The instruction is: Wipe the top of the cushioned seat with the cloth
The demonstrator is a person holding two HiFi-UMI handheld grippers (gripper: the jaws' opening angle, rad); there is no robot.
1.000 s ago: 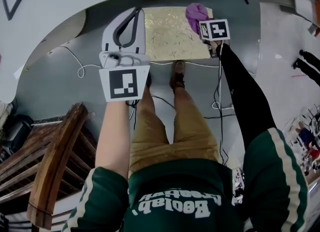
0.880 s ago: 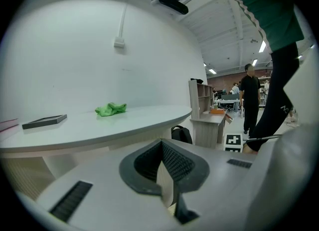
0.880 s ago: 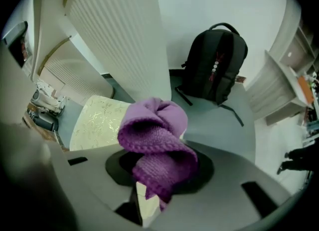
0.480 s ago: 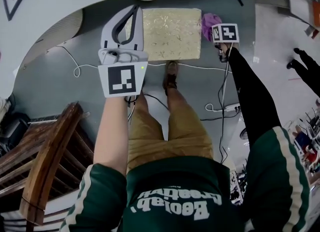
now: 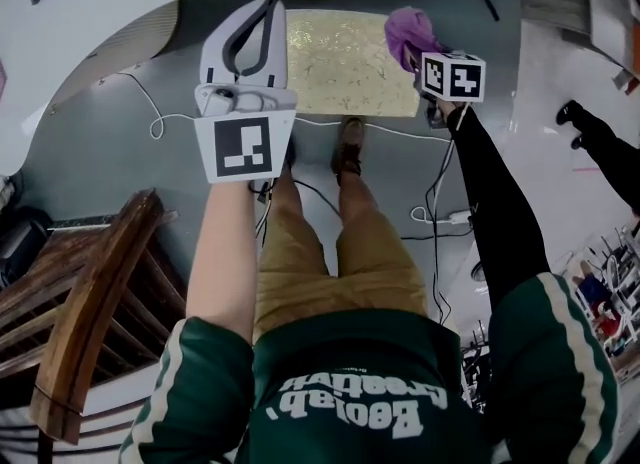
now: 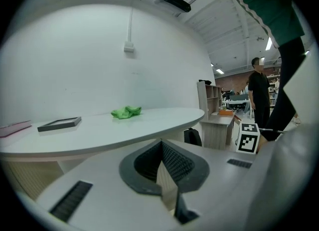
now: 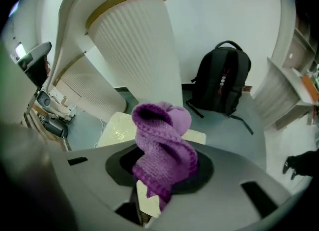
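Clamping the purple cloth (image 7: 162, 150), the right gripper (image 7: 149, 195) has the cushioned seat (image 5: 345, 62) just beyond its jaws; the left gripper (image 6: 164, 170) has its jaws pressed together, empty (shirt (image 5: 350, 417) lettering: "Beolab").

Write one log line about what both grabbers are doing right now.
left gripper: shut, empty | right gripper: shut on purple cloth | cloth position: over right edge of cushioned seat, contact unclear
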